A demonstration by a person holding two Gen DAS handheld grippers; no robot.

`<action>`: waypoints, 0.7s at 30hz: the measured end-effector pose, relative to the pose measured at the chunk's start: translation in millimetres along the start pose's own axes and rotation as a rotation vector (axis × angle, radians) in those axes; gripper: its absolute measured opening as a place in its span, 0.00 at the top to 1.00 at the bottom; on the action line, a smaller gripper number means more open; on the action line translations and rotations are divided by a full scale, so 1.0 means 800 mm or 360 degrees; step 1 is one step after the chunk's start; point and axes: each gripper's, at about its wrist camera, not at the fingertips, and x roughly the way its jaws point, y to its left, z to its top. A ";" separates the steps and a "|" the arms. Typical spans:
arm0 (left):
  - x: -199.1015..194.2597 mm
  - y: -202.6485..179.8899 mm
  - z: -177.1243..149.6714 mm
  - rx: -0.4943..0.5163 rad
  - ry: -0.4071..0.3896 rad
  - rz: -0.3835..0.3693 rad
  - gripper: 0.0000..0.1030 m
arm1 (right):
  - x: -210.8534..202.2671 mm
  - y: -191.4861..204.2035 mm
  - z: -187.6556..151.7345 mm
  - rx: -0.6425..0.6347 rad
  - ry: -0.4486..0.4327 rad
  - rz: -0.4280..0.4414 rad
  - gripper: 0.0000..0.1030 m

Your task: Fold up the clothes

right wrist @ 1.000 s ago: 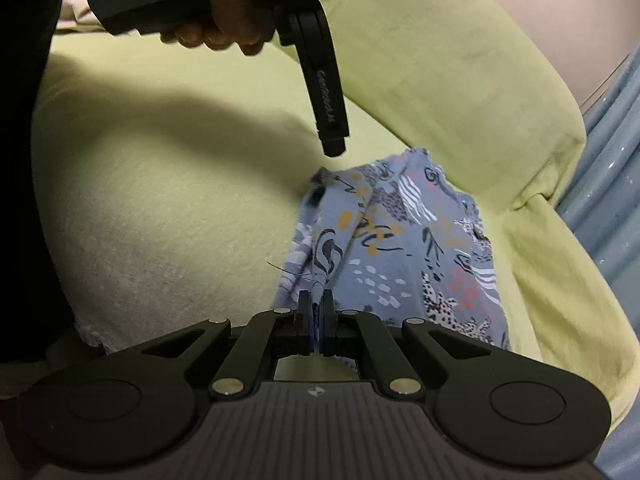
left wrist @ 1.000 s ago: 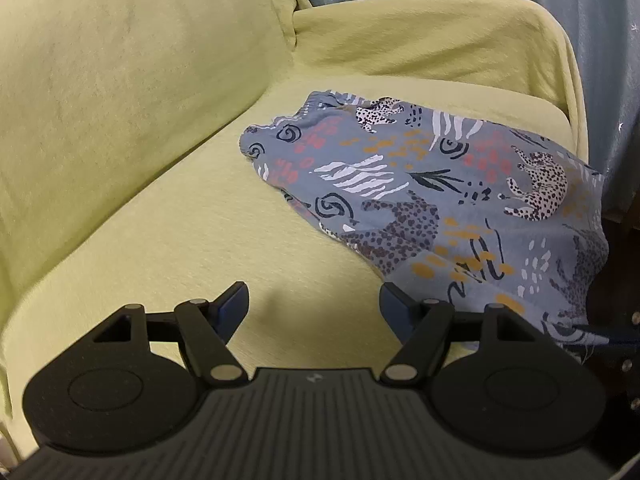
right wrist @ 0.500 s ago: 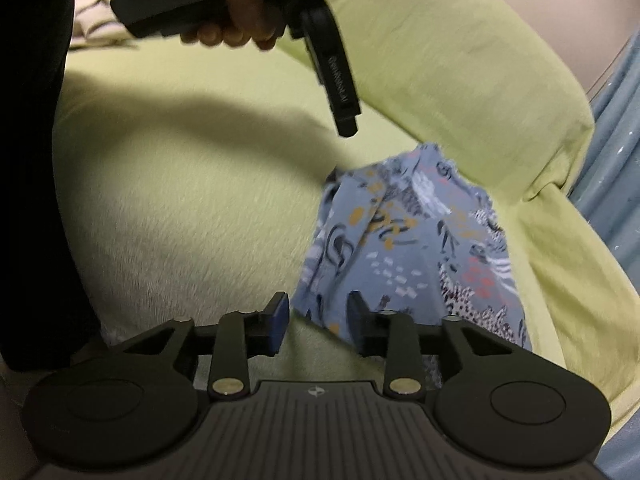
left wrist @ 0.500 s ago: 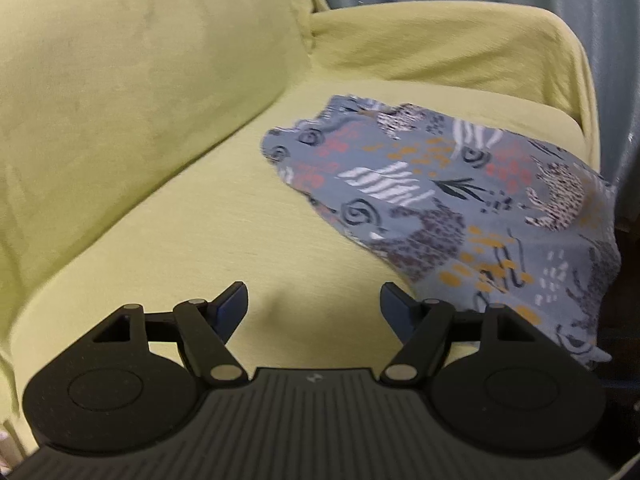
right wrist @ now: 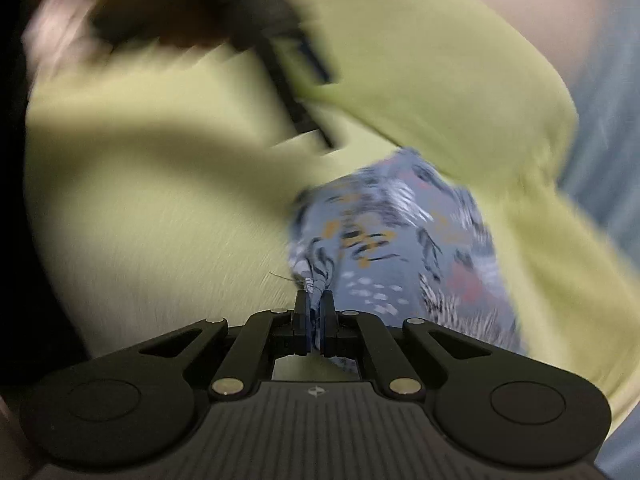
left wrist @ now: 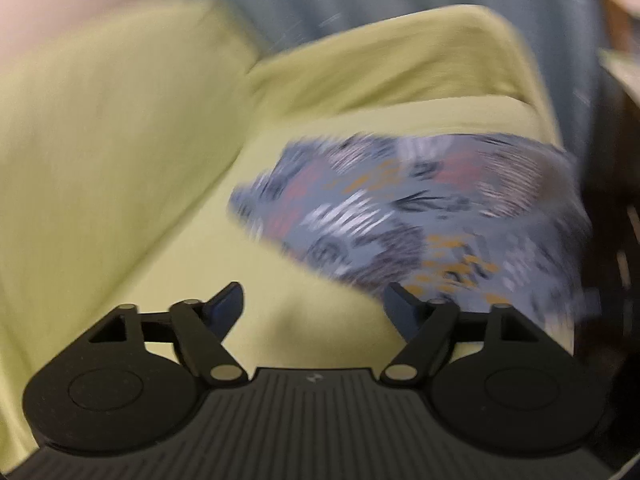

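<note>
Yellow-green sofa cover [right wrist: 140,220] fills both blurred views: the right gripper [right wrist: 314,316], jaws parted half a second ago, has clamped them again on the patterned grey garment [right wrist: 400,248] at lower centre, while the left gripper [left wrist: 316,304] keeps its jaws wide beside the cloth, so another fold looks underway.

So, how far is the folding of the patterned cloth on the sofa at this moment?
Still early. Done: the patterned cloth lies on the green sofa, not visibly folded into a neat shape. In hand: the right tool is shut on the cloth's near edge; the left tool is open, holding nothing. Left: the folds themselves. Both views are blurred, so the finer creases cannot be judged.
</note>
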 end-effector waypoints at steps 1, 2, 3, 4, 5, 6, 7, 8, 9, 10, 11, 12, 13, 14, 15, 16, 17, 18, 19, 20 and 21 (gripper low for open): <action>-0.009 -0.010 -0.004 0.0117 -0.0091 -0.0049 0.22 | -0.004 -0.013 0.000 0.0110 -0.0030 0.0021 0.99; -0.018 -0.019 -0.008 0.0232 -0.0183 -0.0103 0.22 | -0.007 -0.026 0.000 0.0221 -0.0060 0.0043 0.98; -0.024 -0.028 -0.011 0.0318 -0.0242 -0.0154 0.22 | -0.010 -0.037 -0.001 0.0309 -0.0084 0.0063 0.98; -0.026 -0.037 -0.011 0.0384 -0.0274 -0.0184 0.22 | -0.011 -0.041 -0.001 0.0340 -0.0096 0.0080 0.98; -0.027 -0.051 -0.012 0.0490 -0.0303 -0.0202 0.22 | -0.012 -0.041 0.000 0.0345 -0.0106 0.0097 0.98; -0.026 -0.064 -0.013 0.0591 -0.0322 -0.0201 0.22 | -0.013 -0.038 0.002 0.0327 -0.0116 0.0115 0.98; -0.025 -0.077 -0.013 0.0690 -0.0338 -0.0199 0.22 | -0.013 -0.033 0.003 0.0301 -0.0123 0.0129 0.98; -0.024 -0.090 -0.016 0.0800 -0.0356 -0.0208 0.22 | -0.012 -0.028 0.005 0.0259 -0.0126 0.0135 0.98; -0.022 -0.102 -0.019 0.0898 -0.0365 -0.0228 0.23 | -0.011 -0.025 0.007 0.0232 -0.0127 0.0138 0.98; -0.020 -0.112 -0.022 0.0975 -0.0365 -0.0257 0.25 | -0.011 -0.023 0.008 0.0214 -0.0132 0.0141 0.98; -0.017 -0.122 -0.025 0.1050 -0.0358 -0.0281 0.26 | -0.011 -0.023 0.008 0.0220 -0.0142 0.0147 0.98; -0.014 -0.131 -0.028 0.1126 -0.0350 -0.0304 0.30 | -0.012 -0.023 0.008 0.0229 -0.0153 0.0152 0.98; -0.010 -0.138 -0.031 0.1182 -0.0341 -0.0318 0.41 | -0.014 -0.024 0.008 0.0241 -0.0160 0.0153 0.98; -0.006 -0.143 -0.032 0.1223 -0.0327 -0.0328 0.48 | -0.013 -0.024 0.007 0.0245 -0.0156 0.0154 0.98; -0.001 -0.145 -0.029 0.1220 -0.0306 -0.0326 0.65 | -0.013 -0.025 0.006 0.0249 -0.0153 0.0155 0.98; 0.003 -0.146 -0.026 0.1211 -0.0284 -0.0323 0.80 | -0.013 -0.025 0.005 0.0244 -0.0149 0.0152 0.98; 0.006 -0.142 -0.022 0.1156 -0.0273 -0.0313 0.87 | -0.013 -0.023 0.004 0.0218 -0.0143 0.0140 0.97; 0.008 -0.138 -0.017 0.1094 -0.0265 -0.0301 0.93 | -0.014 -0.022 0.002 0.0193 -0.0141 0.0122 0.97; 0.010 -0.134 -0.012 0.1032 -0.0256 -0.0290 0.93 | -0.016 -0.021 0.001 0.0170 -0.0144 0.0089 0.93; 0.012 -0.127 -0.008 0.0956 -0.0240 -0.0295 0.94 | -0.017 -0.020 -0.001 0.0147 -0.0143 0.0048 0.74; 0.014 -0.120 -0.004 0.0877 -0.0223 -0.0302 0.94 | -0.016 -0.021 -0.004 0.0129 -0.0123 -0.0013 0.62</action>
